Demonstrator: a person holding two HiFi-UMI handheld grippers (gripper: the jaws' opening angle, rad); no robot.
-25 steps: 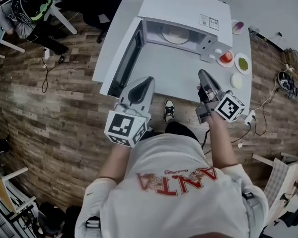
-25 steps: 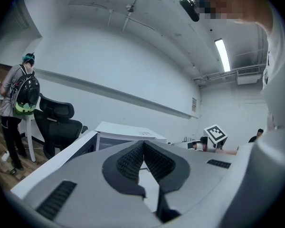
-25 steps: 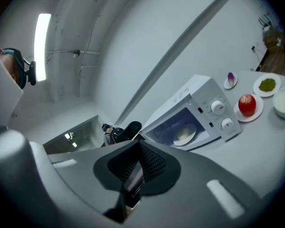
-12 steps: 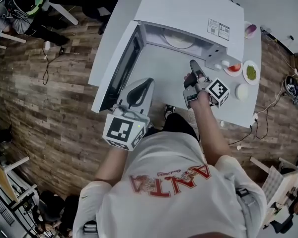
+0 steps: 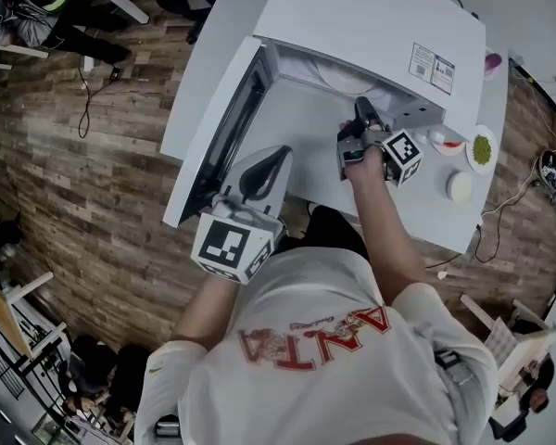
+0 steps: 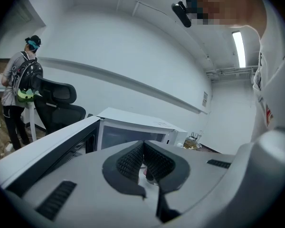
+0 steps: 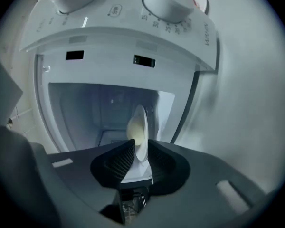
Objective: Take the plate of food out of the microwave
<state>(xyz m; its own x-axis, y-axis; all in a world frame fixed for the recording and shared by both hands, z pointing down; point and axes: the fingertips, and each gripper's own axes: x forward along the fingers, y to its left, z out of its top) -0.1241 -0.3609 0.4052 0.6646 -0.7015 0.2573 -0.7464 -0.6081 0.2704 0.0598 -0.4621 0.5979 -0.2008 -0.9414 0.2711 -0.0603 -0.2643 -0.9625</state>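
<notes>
The right claw (image 7: 135, 151) is narrowly parted at the mouth of the open microwave (image 5: 371, 17). The plate (image 7: 142, 120) stands edge-on between its pads, with pale food (image 7: 134, 131) just ahead of the tips. The left claw (image 6: 143, 148), closed and empty, hangs to its left beside the door (image 5: 224, 119).

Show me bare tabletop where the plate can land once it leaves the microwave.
Free: the table strip in front of the microwave, bordered by its open door on the left and the right gripper on the right. The left gripper hovers at that strip's near edge. Crowded: the table's right end beside the microwave, where small dishes sit.
</notes>
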